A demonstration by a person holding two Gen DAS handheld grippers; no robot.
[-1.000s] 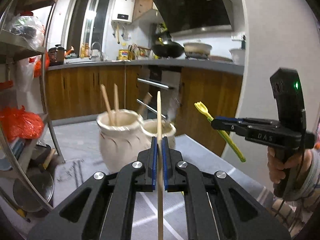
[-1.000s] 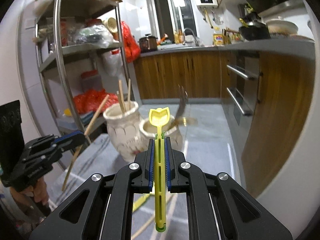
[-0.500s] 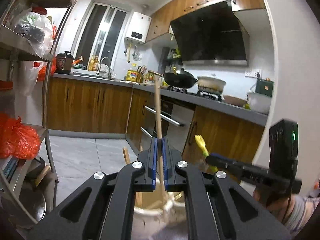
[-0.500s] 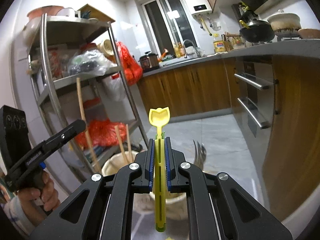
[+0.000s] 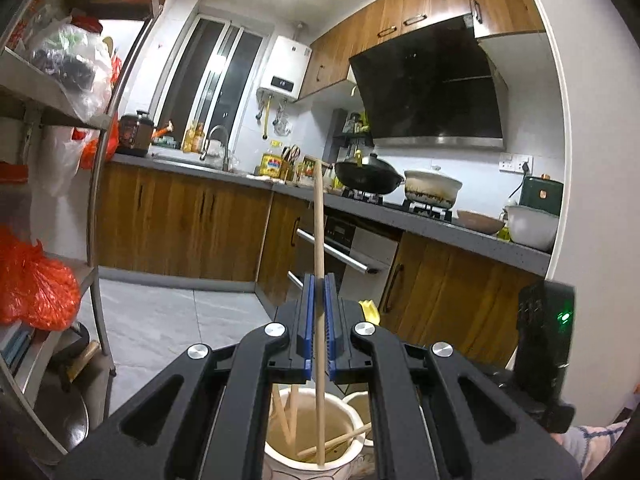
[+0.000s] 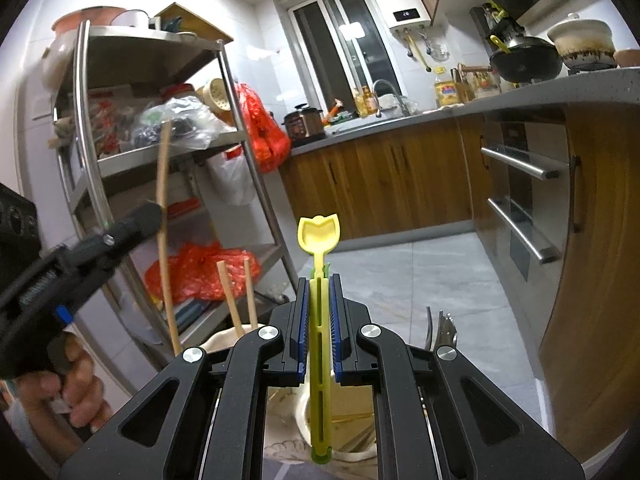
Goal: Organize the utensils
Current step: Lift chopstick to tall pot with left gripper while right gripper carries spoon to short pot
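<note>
The left tool (image 5: 319,320) squeezes a long wooden stick (image 5: 318,240), whose low end dips into the big white jar (image 5: 310,460). The right tool (image 6: 319,320) pinches a yellow fork (image 6: 319,240) above the small jar (image 6: 352,412) beside it.

I am standing in a home kitchen: wooden cabinets (image 5: 180,224) run under a grey countertop (image 5: 432,224), and a black wok (image 5: 368,178) sits on the stove below a dark range hood (image 5: 432,92). A sink tap (image 5: 216,140), a wall water heater (image 5: 284,70) and a cluttered metal shelf rack (image 6: 132,128) confirm it.
</note>
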